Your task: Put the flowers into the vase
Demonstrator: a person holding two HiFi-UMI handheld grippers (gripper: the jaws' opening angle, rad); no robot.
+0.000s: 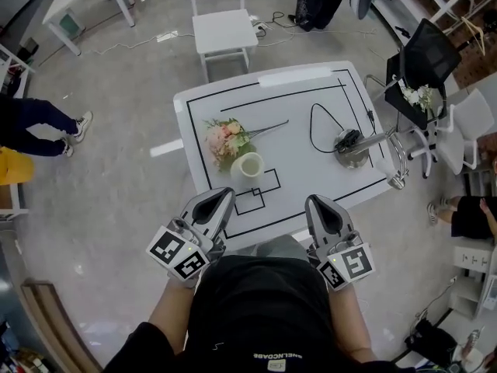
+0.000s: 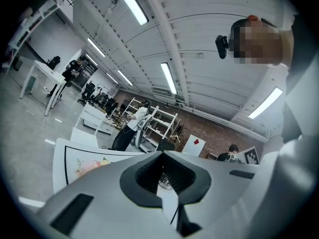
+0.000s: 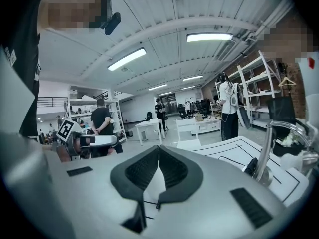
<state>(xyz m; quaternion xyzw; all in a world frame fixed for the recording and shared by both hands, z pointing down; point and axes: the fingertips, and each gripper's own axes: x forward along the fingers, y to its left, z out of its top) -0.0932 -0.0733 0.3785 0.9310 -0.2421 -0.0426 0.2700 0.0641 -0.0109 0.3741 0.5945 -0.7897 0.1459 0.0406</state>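
A bunch of pink and peach flowers (image 1: 226, 137) lies on the white table (image 1: 295, 115), its stems pointing right. A small white vase (image 1: 248, 165) stands just in front of the bunch. My left gripper (image 1: 221, 198) hovers at the table's near edge, shut and empty, a short way from the vase. My right gripper (image 1: 317, 202) is level with it to the right, shut with nothing in it. In the left gripper view the flowers (image 2: 92, 165) show faintly past the closed jaws of the left gripper (image 2: 161, 156). The right gripper (image 3: 158, 153) has its jaws together over the table (image 3: 234, 151).
A metal stand with a black cable (image 1: 351, 148) sits at the table's right side. A white chair (image 1: 223, 31) stands beyond the table, a black chair (image 1: 423, 61) with flowers at right. People stand around the room, one at far left (image 1: 31, 127).
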